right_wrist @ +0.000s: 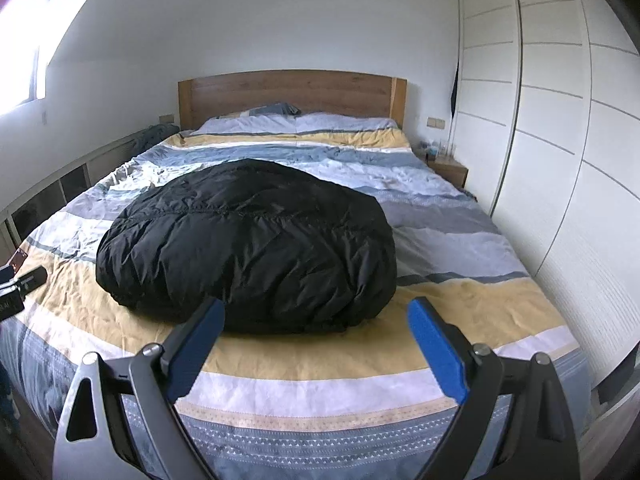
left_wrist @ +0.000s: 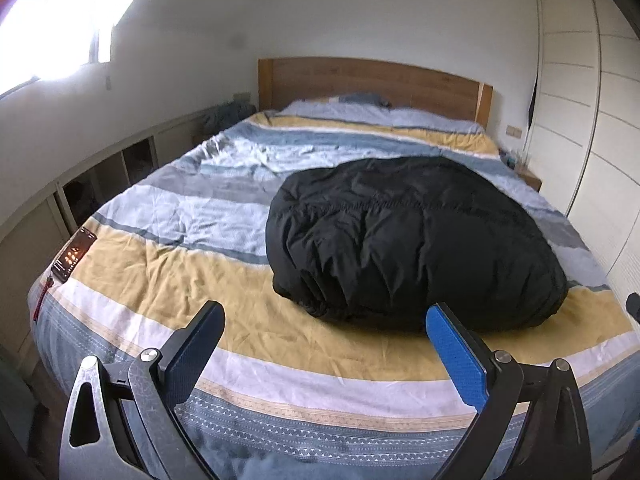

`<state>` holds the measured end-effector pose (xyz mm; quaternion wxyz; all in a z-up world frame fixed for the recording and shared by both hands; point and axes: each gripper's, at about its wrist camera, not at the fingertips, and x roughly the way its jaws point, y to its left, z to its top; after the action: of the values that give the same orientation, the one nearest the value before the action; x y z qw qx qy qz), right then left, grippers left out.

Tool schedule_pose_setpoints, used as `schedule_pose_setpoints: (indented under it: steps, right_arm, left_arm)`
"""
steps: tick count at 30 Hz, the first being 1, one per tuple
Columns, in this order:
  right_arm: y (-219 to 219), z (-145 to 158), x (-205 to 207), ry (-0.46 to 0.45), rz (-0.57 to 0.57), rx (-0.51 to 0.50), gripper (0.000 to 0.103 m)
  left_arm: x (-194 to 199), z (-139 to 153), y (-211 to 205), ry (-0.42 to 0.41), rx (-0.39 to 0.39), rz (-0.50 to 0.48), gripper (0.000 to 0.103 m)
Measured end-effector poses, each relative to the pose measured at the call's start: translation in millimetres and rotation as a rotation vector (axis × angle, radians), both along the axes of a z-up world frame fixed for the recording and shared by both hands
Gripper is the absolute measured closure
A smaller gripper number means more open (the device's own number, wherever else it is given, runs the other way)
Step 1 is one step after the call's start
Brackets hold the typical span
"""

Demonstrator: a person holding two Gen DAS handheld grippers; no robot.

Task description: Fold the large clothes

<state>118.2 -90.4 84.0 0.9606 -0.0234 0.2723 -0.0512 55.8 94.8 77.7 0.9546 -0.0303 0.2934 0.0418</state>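
Note:
A black puffy down jacket (left_wrist: 412, 240) lies bundled in a rounded heap on the striped bedspread (left_wrist: 192, 280) near the foot of the bed. It also shows in the right wrist view (right_wrist: 248, 252). My left gripper (left_wrist: 324, 312) is open and empty, held above the foot of the bed, just short of the jacket's near left edge. My right gripper (right_wrist: 316, 308) is open and empty, just short of the jacket's near edge. The left gripper's body shows at the left edge of the right wrist view (right_wrist: 16, 284).
A phone (left_wrist: 74, 256) with a lit screen lies at the bed's left edge. The wooden headboard (left_wrist: 372, 80) and pillows are at the far end. White wardrobe doors (right_wrist: 560, 140) run along the right, a nightstand (right_wrist: 448, 170) beside them. Low shelves (left_wrist: 100, 176) line the left wall.

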Motion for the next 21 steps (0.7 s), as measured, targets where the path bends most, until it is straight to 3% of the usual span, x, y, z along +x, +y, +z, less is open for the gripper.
schedule_pose_setpoints:
  steps: [8, 21]
  right_arm:
    - [2, 4, -15, -0.018, 0.006, -0.009, 0.01]
    - [-5, -3, -11, -0.014, 0.013, -0.012, 0.01]
  left_arm:
    - [-14, 6, -16, -0.03, 0.047, -0.001, 0.002]
    - [-7, -7, -26, 0.015, 0.004, -0.041, 0.002]
